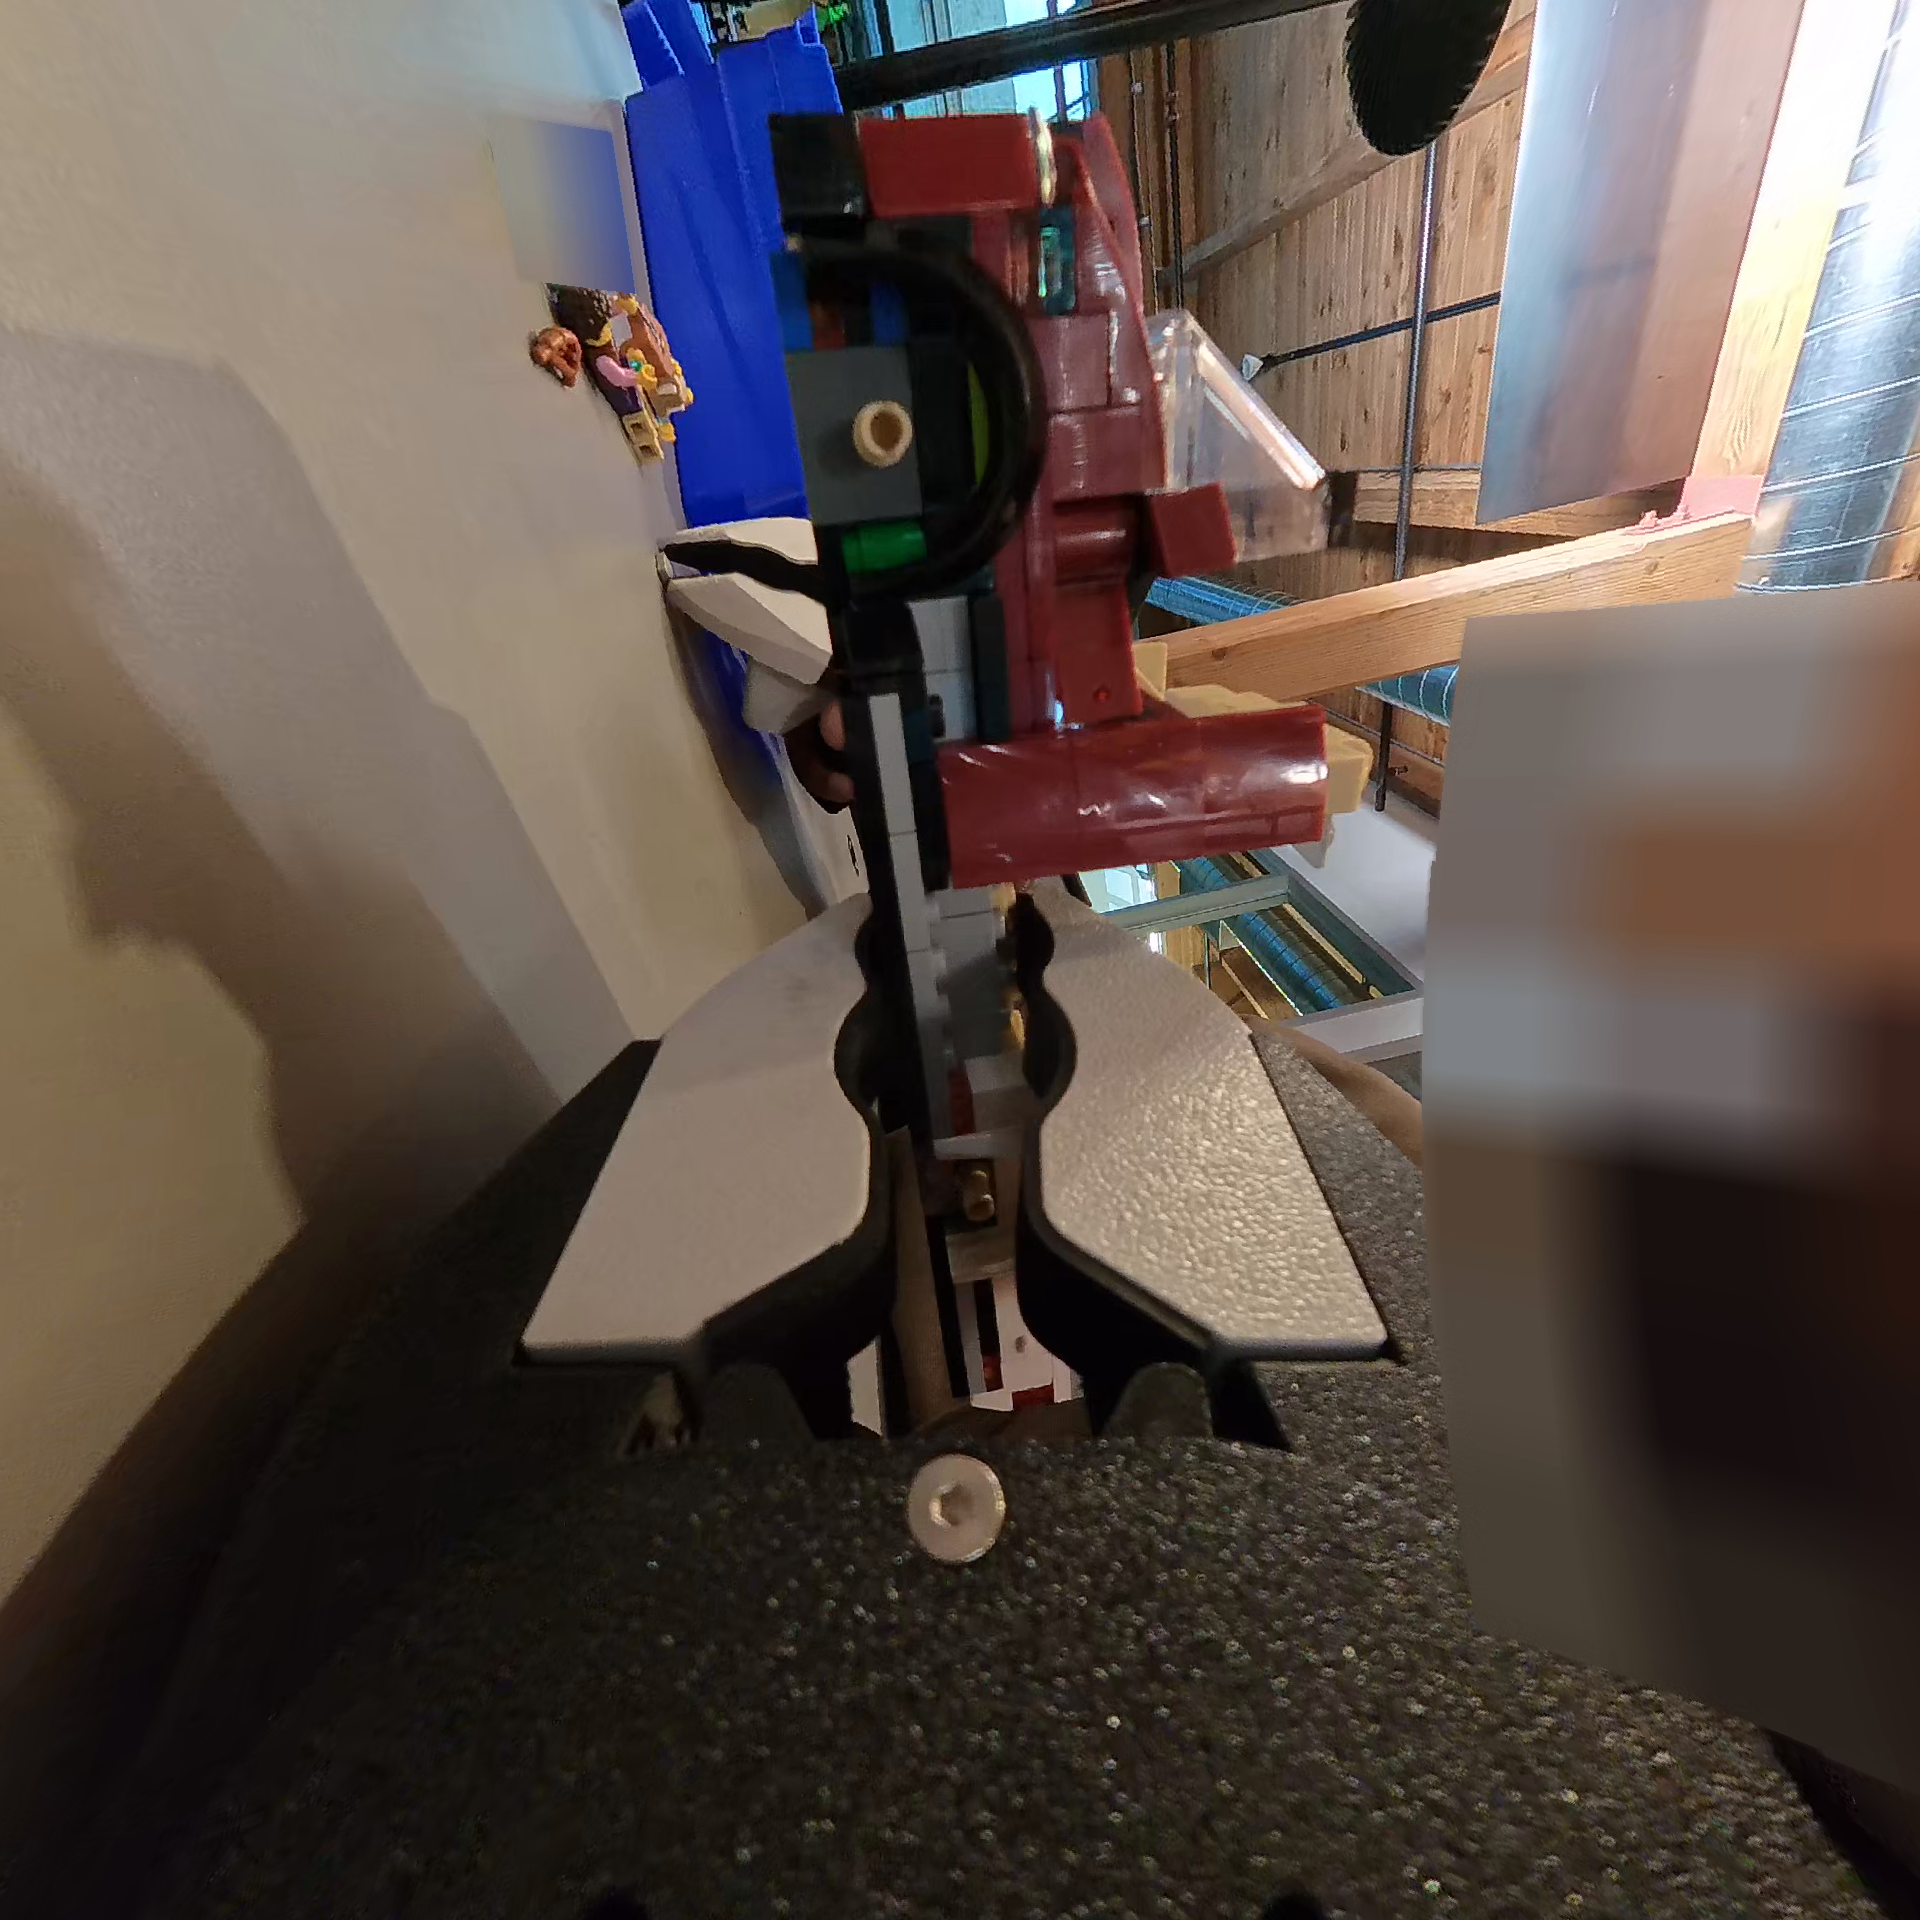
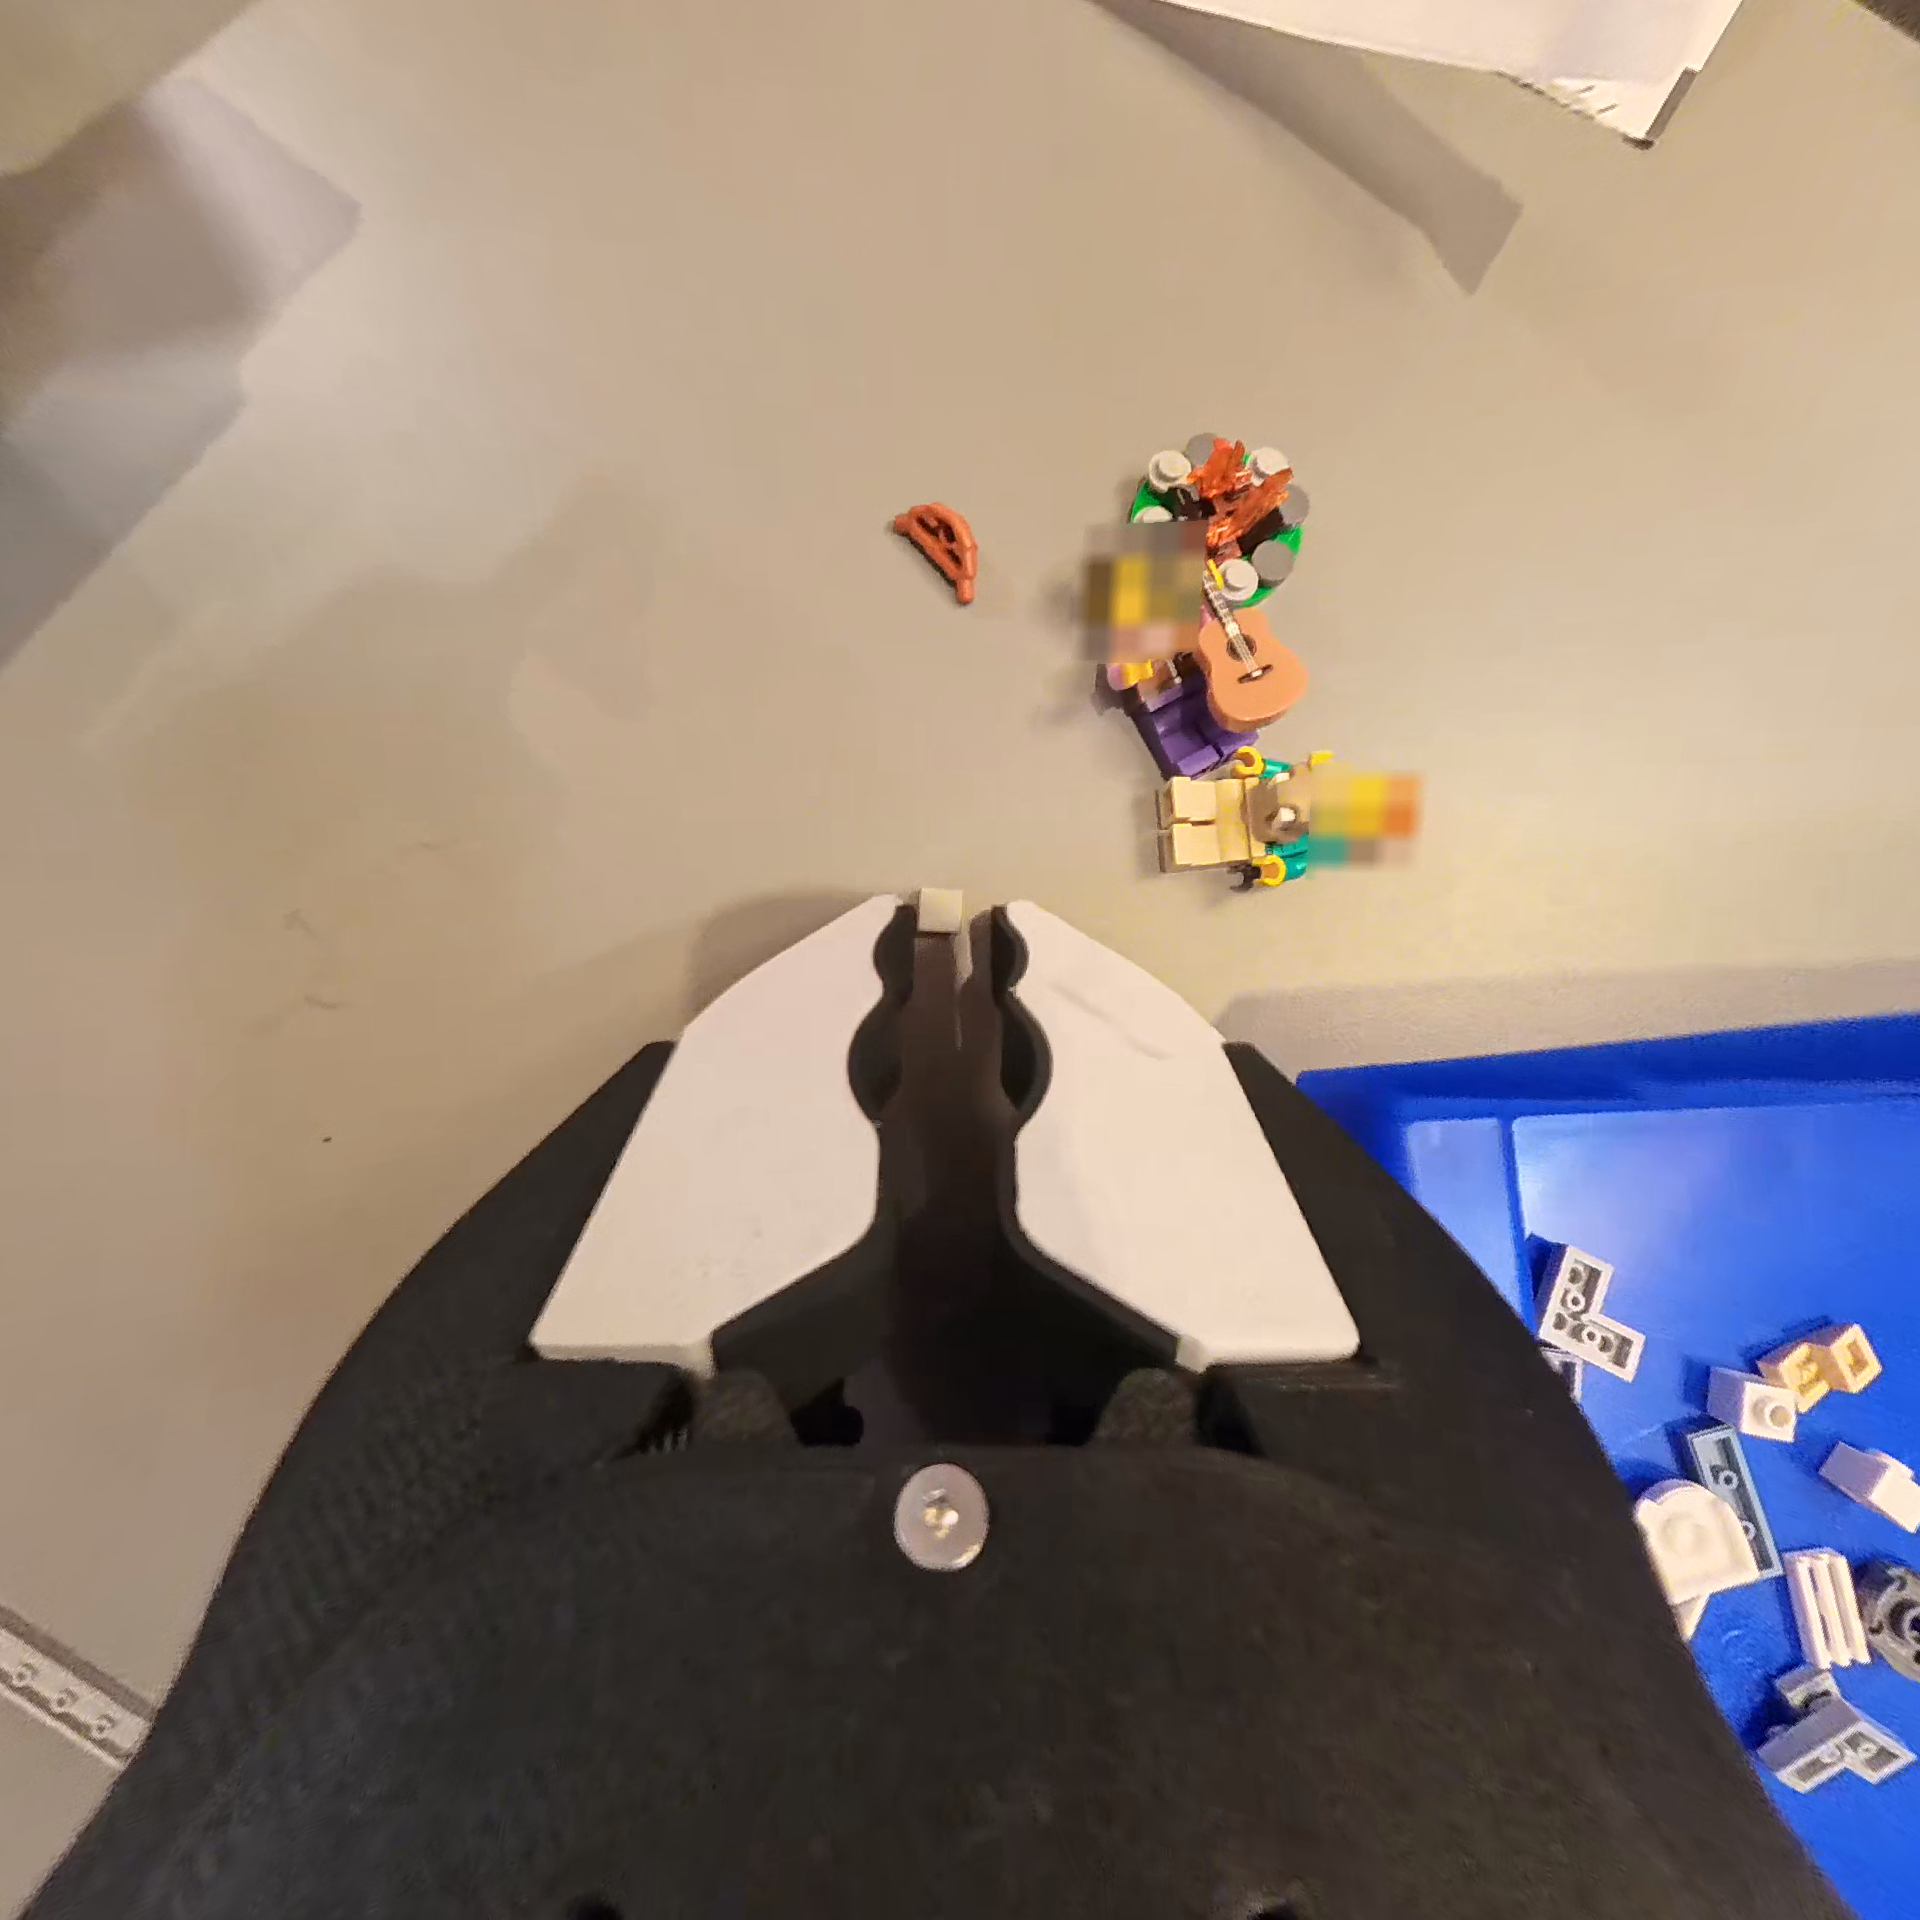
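The left gripper (image 1: 961, 997) is clamped on the grey and black base of a dark red brick model (image 1: 1049, 499), its pads pressing the plates from both sides with the jaws only narrowly apart. The model rises from the fingertips, turned on its side: a dark red cylinder (image 1: 1132, 795) sits just beyond the tips, then a black ring (image 1: 1013, 416) around a grey block with a tan stud, and a clear slanted panel (image 1: 1236, 426) on the far side. Beyond the model the right gripper's pale fingers (image 1: 748, 613) show against a blue bin (image 1: 717, 312).

The right gripper (image 2: 943, 920) stands narrowly open over the beige table (image 2: 520, 623), with a small off-white brick (image 2: 940, 906) at its tips, against the left pad; a sliver of gap shows at the right pad. Just beyond the brick, to its right, lies a minifigure with tan legs (image 2: 1226, 826), then a purple minifigure with a guitar (image 2: 1242, 665), and a round green campfire piece (image 2: 1221, 509). A small brown curved piece (image 2: 940, 545) lies farther out. The blue bin (image 2: 1455, 1091), nearer than the brick and to its right, holds loose grey, white and tan bricks (image 2: 1756, 1455).
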A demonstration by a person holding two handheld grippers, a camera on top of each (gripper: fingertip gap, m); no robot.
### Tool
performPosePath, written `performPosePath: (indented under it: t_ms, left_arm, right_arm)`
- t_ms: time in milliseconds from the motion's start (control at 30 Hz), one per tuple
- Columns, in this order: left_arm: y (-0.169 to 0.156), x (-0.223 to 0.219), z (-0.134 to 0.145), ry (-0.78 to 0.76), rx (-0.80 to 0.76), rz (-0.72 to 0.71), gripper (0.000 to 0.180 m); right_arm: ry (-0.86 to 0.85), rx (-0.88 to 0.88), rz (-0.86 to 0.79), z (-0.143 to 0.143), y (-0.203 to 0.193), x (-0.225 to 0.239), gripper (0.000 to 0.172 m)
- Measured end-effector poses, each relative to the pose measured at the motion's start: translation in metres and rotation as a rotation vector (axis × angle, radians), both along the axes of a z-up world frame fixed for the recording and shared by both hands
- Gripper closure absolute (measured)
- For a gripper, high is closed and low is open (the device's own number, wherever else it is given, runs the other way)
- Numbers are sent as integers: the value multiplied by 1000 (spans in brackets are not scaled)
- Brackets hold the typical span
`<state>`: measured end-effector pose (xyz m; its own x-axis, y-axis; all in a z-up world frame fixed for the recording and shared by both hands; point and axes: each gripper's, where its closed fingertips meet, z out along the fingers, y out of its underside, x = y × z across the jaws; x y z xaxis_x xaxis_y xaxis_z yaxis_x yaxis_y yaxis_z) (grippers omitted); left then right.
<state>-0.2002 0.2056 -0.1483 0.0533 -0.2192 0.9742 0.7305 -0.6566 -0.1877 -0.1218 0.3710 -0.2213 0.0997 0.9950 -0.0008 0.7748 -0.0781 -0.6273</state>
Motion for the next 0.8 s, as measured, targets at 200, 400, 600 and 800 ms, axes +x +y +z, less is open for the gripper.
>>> performPosePath:
  t_ms: [200,400,600,800]
  left_arm:
    - [0,0,0,-3,-1,0,159]
    - [0,0,1,-24,-3,-2,159]
    - [0,3,3,-51,0,-10,158]
    - [-1,4,5,-70,7,-12,158]
  right_arm:
    - [3,26,52,0,-2,-2,164]
    - [40,40,138,4,-12,-8,164]
    - [195,23,300,49,-52,-27,164]
    - [351,24,552,104,-127,-53,164]
